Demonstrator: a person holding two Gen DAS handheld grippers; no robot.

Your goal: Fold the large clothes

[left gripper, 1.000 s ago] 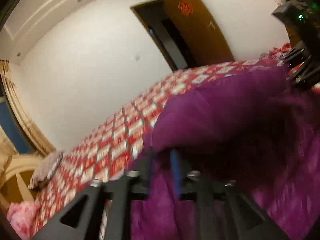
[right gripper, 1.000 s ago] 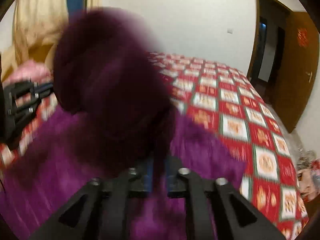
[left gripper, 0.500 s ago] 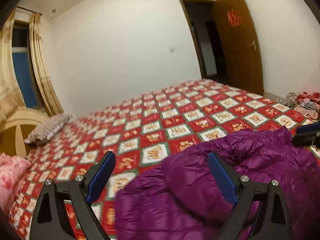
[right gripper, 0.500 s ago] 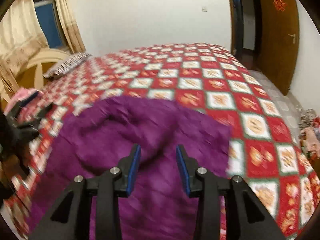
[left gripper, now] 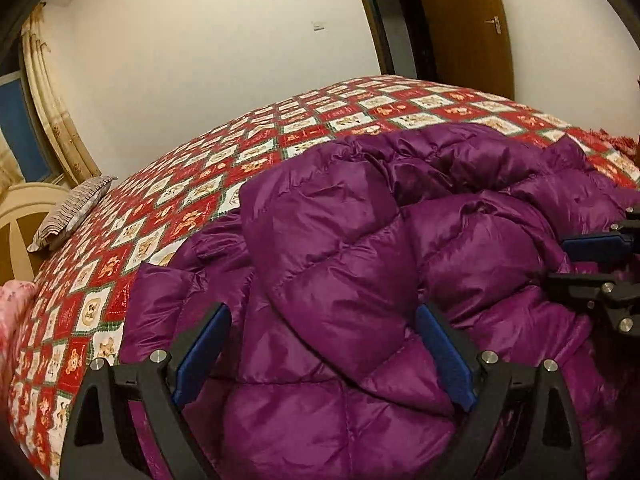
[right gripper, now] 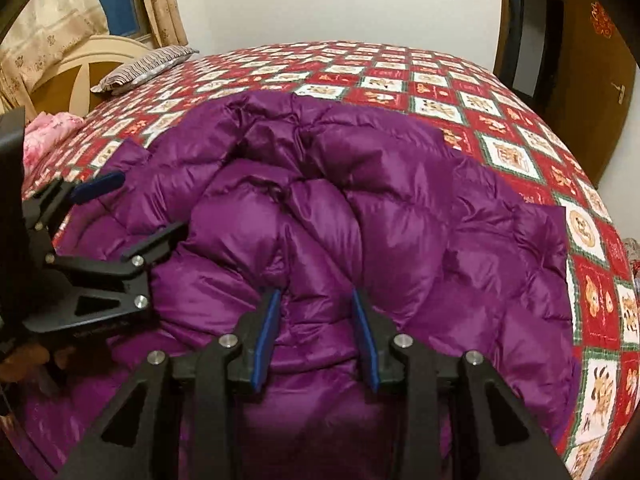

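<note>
Both grippers have let go since a second ago: then I had purple fabric bunched up at the jaws, now the purple down jacket (right gripper: 360, 216) lies heaped on the red patterned bedspread (right gripper: 440, 92), near edge. I read that as one fold dropped, more to do. Left gripper (left gripper: 320, 344) has just been opening, jaws wide, straddling a puffy flap without pressing. Right gripper (right gripper: 316, 332) narrow, pads clear of fabric, holding nothing.

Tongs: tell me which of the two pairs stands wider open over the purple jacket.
The left tongs: their blue pads straddle a broad fold of the purple jacket without pinching. The right tongs have a much narrower gap.
</note>
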